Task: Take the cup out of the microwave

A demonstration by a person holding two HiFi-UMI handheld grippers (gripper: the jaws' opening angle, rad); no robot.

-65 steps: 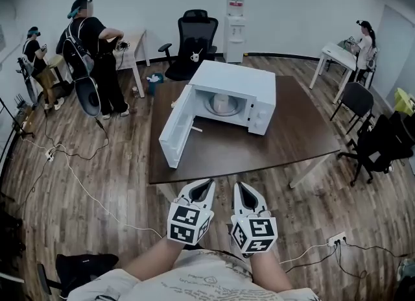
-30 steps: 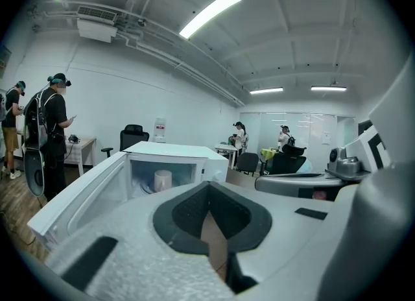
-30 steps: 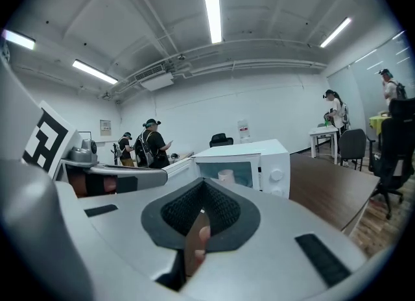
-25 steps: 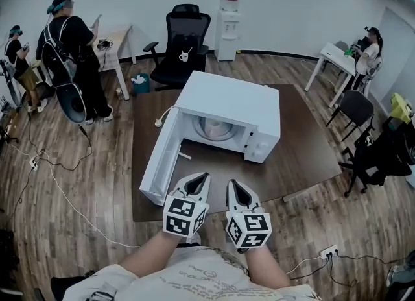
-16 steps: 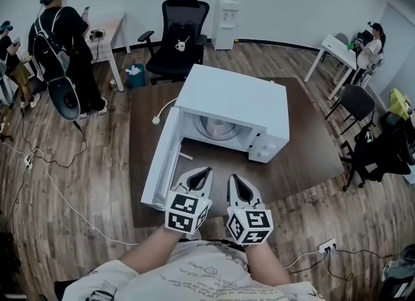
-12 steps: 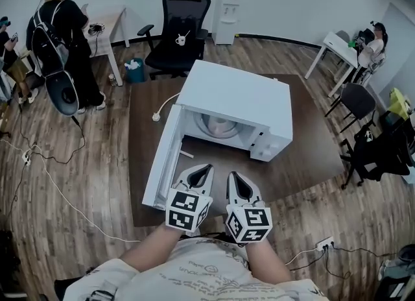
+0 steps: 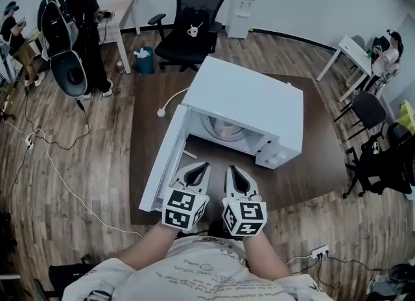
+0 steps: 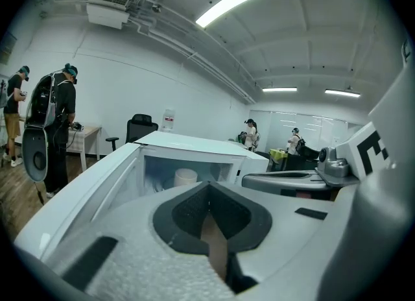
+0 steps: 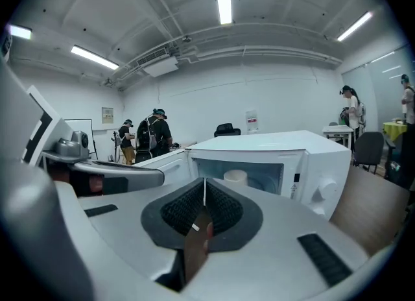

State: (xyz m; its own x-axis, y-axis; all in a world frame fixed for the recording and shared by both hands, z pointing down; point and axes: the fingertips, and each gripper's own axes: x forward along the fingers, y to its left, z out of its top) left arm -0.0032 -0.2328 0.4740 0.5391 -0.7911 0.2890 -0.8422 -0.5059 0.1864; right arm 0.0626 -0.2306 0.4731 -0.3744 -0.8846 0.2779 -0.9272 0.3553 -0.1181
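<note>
**Cup.** The pale cream cylindrical cup (image 8: 186,178) has a plain, smooth wall. No handle or marking can be made out.

**Location.** The cup stands inside the cavity of the white box-shaped microwave (image 7: 249,102), on the round glass turntable (image 7: 224,128), toward the middle of the cavity. The white microwave door (image 7: 163,163) is swung fully open to the left. The microwave sits on the dark brown rectangular table (image 7: 311,163).

**Orientation.** The cup is upright, with its long axis vertical and its base on the turntable. The gripper views look at its side from the open front of the microwave, so the rim is seen edge-on.

**Jaws.**
- Left gripper (image 7: 196,170): the jaws are pressed together along a thin seam, with nothing between them. It touches nothing.
- Right gripper (image 7: 235,171): the jaws are likewise pressed together, with nothing between them. It touches nothing.

Both grippers are held side by side over the near part of the table, just in front of the open cavity and pointing into it. Both are well apart from the cup.
</note>
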